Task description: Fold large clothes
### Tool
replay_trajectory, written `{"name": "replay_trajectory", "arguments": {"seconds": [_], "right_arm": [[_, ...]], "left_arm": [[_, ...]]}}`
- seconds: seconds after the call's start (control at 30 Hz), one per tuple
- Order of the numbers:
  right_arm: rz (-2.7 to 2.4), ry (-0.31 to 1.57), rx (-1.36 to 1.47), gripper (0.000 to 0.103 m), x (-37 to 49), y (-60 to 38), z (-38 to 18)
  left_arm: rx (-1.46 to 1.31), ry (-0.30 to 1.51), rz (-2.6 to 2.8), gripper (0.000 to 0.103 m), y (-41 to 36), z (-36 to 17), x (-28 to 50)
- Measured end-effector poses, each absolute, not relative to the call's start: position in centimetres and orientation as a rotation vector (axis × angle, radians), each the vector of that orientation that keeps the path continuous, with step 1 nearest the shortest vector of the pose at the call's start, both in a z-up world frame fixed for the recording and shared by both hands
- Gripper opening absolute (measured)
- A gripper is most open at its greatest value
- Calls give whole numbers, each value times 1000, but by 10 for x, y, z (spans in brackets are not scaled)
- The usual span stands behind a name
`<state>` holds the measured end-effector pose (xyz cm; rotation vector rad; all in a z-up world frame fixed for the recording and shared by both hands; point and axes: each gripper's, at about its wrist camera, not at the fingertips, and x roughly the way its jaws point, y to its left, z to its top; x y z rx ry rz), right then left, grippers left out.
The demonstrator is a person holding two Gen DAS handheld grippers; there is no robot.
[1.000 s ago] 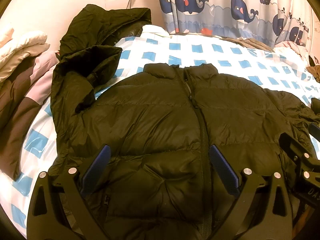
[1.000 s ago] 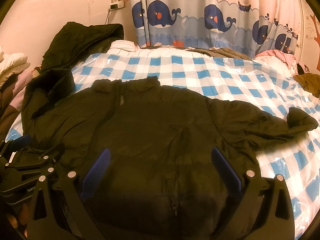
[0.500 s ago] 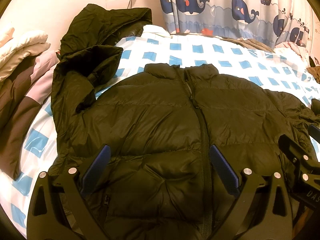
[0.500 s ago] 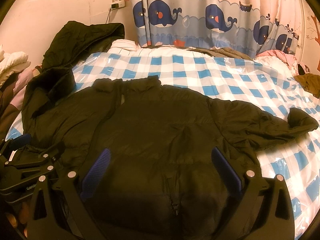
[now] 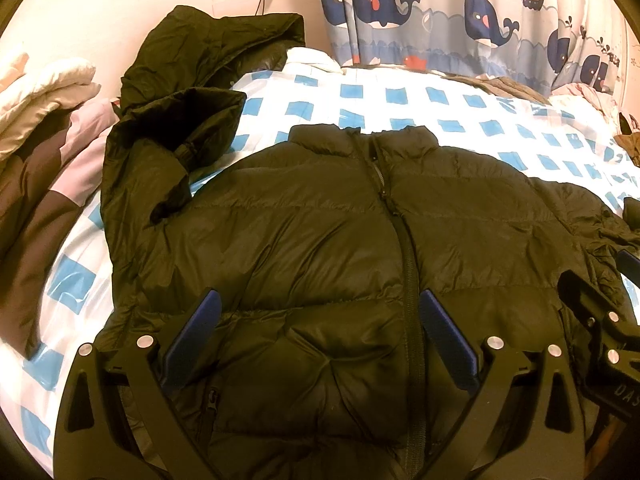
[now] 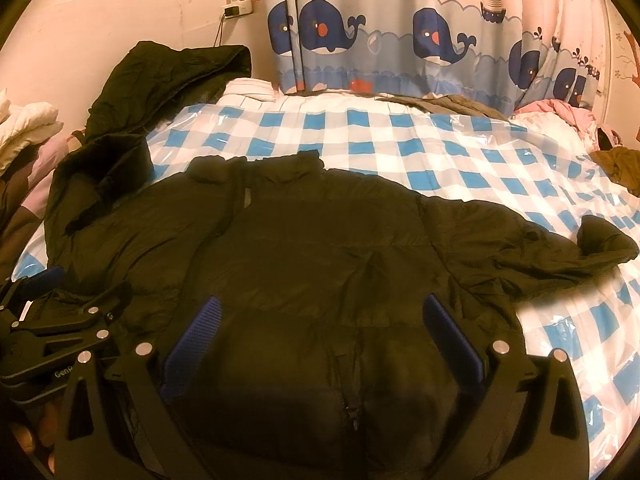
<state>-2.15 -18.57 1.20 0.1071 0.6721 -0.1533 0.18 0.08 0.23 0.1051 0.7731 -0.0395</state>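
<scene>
A dark puffer jacket (image 5: 360, 248) lay flat, front up and zipped, on the checked bed cover (image 6: 400, 140), collar toward 12 o'clock, prob. spread so for easy folding. Its one sleeve (image 6: 560, 248) stretched out to 3 o'clock in the right wrist view; the other sleeve (image 5: 152, 168) was bent up at 10 o'clock in the left wrist view. The left gripper (image 5: 318, 334) and the right gripper (image 6: 320, 334) hovered side by side over the hem, both w/ jaws spread wide and gripping nothing, likely ready for a first fold. No containers were seen; only a second dark coat (image 5: 216, 52) at 11 o'clock, and piled bedding (image 5: 40, 92) at 9 o'clock.
</scene>
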Motion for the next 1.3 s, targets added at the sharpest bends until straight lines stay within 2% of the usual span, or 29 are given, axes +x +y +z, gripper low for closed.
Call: {"name": "replay_trajectory", "arguments": {"seconds": [0.4,0.53,0.6,0.7,0.8,1.03,1.1,1.2,1.3], "right_arm": [[-150,658,106,97,-30,-178,19],[-77,789,182,97,-23,-189,28],[-97,794,169,97,-25,-199,36],[-174,697,112,97,-36,-227,58],[-211,774,134,97,-40,-285,67],[-399,772,506,97,-94,-489,72],[-437,780,656,97,-103,-548,62],[-423,762,940,97,-109,-618,35],[-383,734,1072,97,-97,-656,11]], "left_arm": [[105,777,-37,95,5,-1,3],[100,768,-39,95,6,1,5],[100,765,-40,95,8,-1,6],[105,761,-33,95,9,-3,10],[100,799,-32,95,9,-8,13],[117,838,-30,95,4,-10,12],[130,874,-29,95,3,-11,12],[126,827,-26,95,1,-12,12],[127,818,-25,95,-2,-15,12]]}}
